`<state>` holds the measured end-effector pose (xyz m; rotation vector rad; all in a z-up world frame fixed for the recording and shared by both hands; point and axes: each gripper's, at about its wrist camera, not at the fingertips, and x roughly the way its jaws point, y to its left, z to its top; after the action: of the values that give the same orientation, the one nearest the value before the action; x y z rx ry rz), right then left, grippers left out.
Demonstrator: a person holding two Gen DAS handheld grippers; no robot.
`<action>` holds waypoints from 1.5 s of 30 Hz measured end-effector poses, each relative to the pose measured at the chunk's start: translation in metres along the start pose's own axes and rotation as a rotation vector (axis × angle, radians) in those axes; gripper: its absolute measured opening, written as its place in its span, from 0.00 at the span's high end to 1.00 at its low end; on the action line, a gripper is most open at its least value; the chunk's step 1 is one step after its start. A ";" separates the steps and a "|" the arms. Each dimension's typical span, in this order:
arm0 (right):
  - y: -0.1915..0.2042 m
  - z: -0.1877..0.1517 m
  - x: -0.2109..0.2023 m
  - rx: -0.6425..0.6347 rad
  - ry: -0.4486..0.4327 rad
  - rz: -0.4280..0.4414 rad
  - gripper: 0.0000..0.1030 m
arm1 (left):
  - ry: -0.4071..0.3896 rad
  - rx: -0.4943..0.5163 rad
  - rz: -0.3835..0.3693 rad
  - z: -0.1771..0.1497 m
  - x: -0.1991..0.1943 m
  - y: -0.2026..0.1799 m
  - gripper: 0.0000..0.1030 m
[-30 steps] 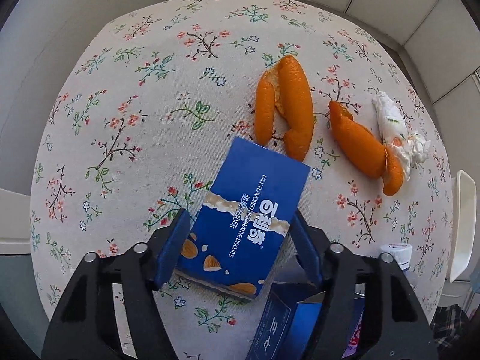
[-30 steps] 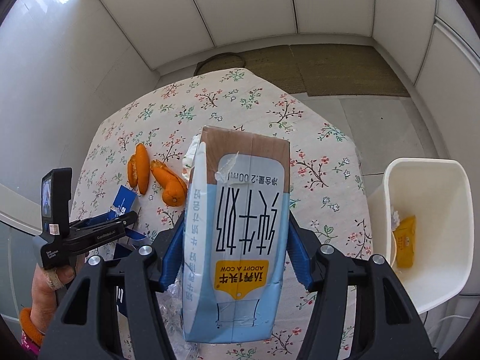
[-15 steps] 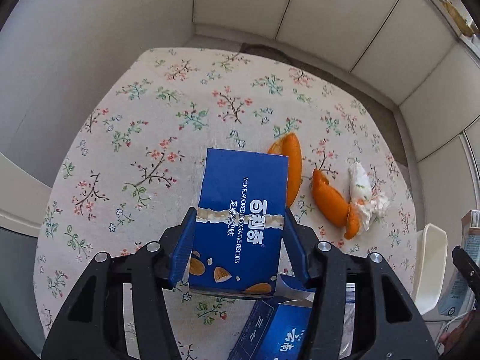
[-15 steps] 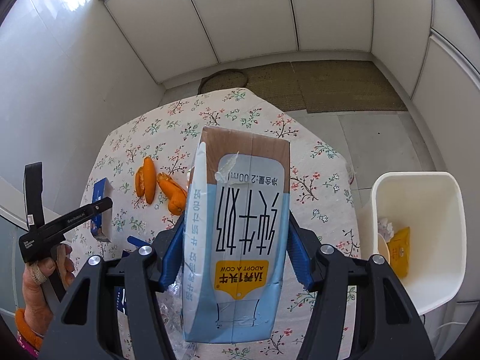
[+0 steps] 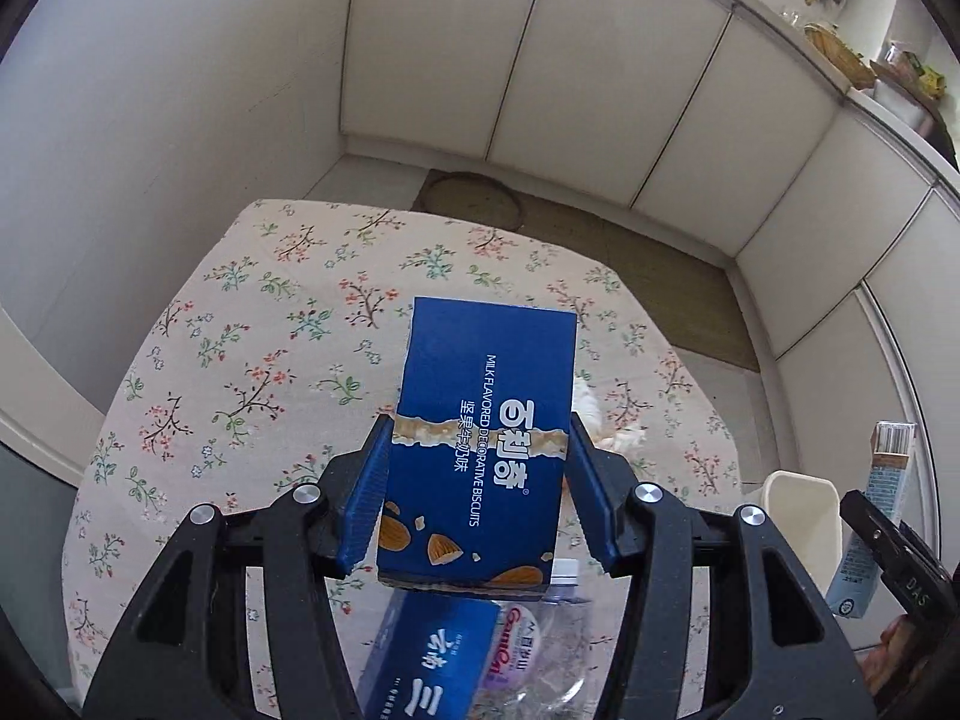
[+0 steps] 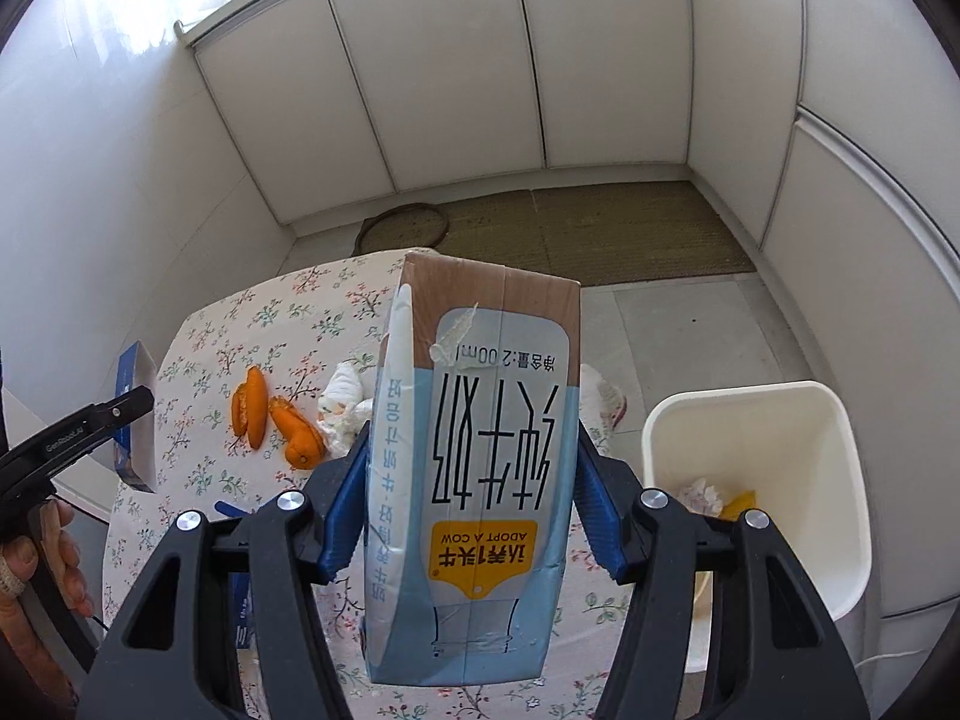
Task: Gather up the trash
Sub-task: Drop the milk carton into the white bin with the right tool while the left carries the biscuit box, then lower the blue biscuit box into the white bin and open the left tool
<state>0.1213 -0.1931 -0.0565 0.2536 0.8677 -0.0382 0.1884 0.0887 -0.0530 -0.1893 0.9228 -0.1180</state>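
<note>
Left gripper [image 5: 477,489] clamps a biscuit box [image 5: 480,444] above the table [image 5: 240,324]; right gripper [image 6: 471,495] clamps a milk carton [image 6: 480,480]. Carry-to-bin step: next, swing both over the bin [image 6: 798,420] at three o'clock and release. Peels [image 6: 276,414] remain beyond.

We read "MILK FLAVORED DECORATIVE BISCUITS" in white beside Chinese characters on the blue biscuit box [image 5: 480,450]. At its 5 o'clock a crumpled wrapper [image 5: 519,639] shows pink lettering, too blurred to spell. The milk carton [image 6: 480,468] carries, upside down, "200ml" and "ADOPT A COW" on a yellow patch, at 6 o'clock of large Chinese characters
</note>
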 end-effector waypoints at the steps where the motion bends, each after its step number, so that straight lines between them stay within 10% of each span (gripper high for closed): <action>1: -0.006 0.000 -0.004 0.002 -0.014 -0.016 0.42 | -0.012 0.002 -0.010 -0.001 -0.004 -0.006 0.49; 20: -0.117 -0.017 -0.036 0.059 -0.085 -0.293 0.41 | -0.055 0.109 -0.169 -0.045 -0.028 -0.098 0.49; 45: -0.207 -0.032 -0.119 0.096 -0.386 -0.701 0.07 | -0.038 0.277 -0.387 -0.111 -0.012 -0.298 0.48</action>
<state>-0.0079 -0.3943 -0.0285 0.0167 0.5344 -0.7596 0.0866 -0.2126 -0.0451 -0.1103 0.8134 -0.5952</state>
